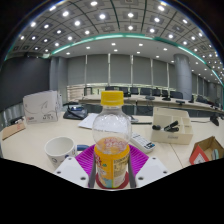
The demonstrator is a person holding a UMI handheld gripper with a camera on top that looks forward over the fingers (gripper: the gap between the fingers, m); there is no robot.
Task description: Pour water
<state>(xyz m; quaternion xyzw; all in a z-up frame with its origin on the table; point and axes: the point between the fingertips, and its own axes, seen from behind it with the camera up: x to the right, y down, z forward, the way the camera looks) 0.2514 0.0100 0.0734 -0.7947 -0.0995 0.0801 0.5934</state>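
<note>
A clear plastic bottle [112, 135] with a yellow cap and a yellow-orange label stands upright between my fingers, filling the middle of the gripper view. My gripper [112, 172] is shut on the bottle: both magenta pads [86, 158] press on its labelled lower part from either side. The bottle seems held just above the light table [30, 145]. A white paper cup [59, 150] stands on the table just left of the bottle, open end up.
A white basket [172, 128] holding dark items sits to the right. An orange-and-white box [207, 150] lies at the near right. A white box [42, 106] and papers lie at the far left. Desks and windows are beyond.
</note>
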